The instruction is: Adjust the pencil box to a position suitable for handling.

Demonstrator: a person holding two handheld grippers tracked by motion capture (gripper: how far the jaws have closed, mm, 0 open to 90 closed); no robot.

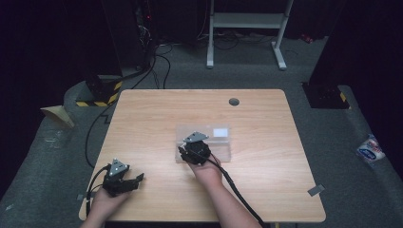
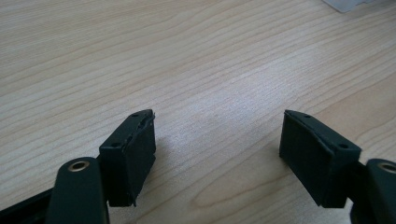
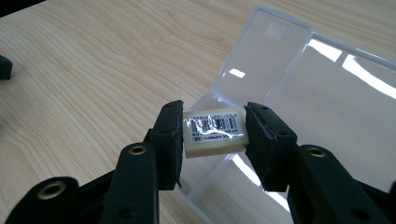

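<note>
Both tongs appear in the high view. Left tongs (image 1: 138, 179) rest low on the desk (image 1: 157, 114), near its front left corner, held by the left hand (image 1: 107, 202). Right tongs (image 1: 183, 153) are held by the right hand (image 1: 207, 172) at the near left edge of a clear plastic box (image 1: 221, 142), which lies open in the middle of the desk. A grey round cap (image 1: 234, 101) sits in the desk top far behind the box, well apart from both tongs.

From the left gripper view, the left tongs (image 2: 217, 140) are released: the two black jaws stand wide apart with bare wood of the desk (image 2: 140, 56) between them, and they grasp nothing. A pale corner of the box (image 2: 348, 3) shows far ahead, at the top right.

From the right gripper view, the right tongs (image 3: 214, 128) are clenched on a small white eraser (image 3: 215, 131). Its wrapper carries a barcode and shines a little. One pad presses on each short end of the eraser. Just behind and under the eraser lies the open clear plastic box (image 3: 327, 116), with its lid (image 3: 261, 60) folded back flat on the desk (image 3: 93, 70). The eraser is above the near edge of the box; whether it touches the box I cannot tell.
</note>
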